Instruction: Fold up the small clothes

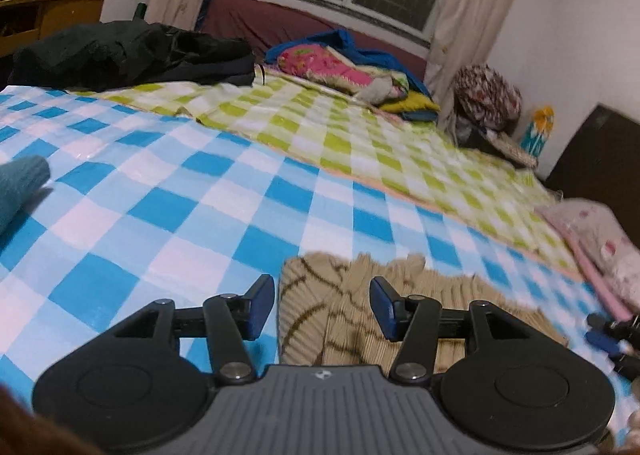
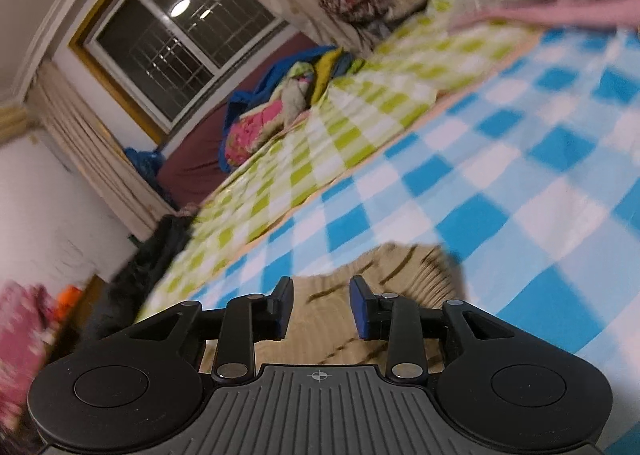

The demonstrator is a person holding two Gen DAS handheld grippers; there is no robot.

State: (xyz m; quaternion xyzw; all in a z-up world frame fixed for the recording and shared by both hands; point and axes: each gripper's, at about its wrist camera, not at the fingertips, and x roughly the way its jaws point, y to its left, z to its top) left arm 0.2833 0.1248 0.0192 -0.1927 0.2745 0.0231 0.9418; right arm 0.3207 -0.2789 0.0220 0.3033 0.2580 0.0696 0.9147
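Both sets of jaws are standing partly open, gripping nothing: the left gripper (image 1: 322, 305) and right gripper (image 2: 320, 307) are pointing slightly downward over the beige knitted garment (image 1: 360, 315), lying on the blue checked bed cover (image 1: 180, 207). Released cloth may be springing back (knit is thick), spoiling the fold.

My left gripper (image 1: 322, 305) stands with jaws parted, clear of the beige knit garment (image 1: 340, 319) lying between them on the blue checked sheet (image 1: 180, 215). A teal cloth (image 1: 18, 187) lies left of the garment, well apart.
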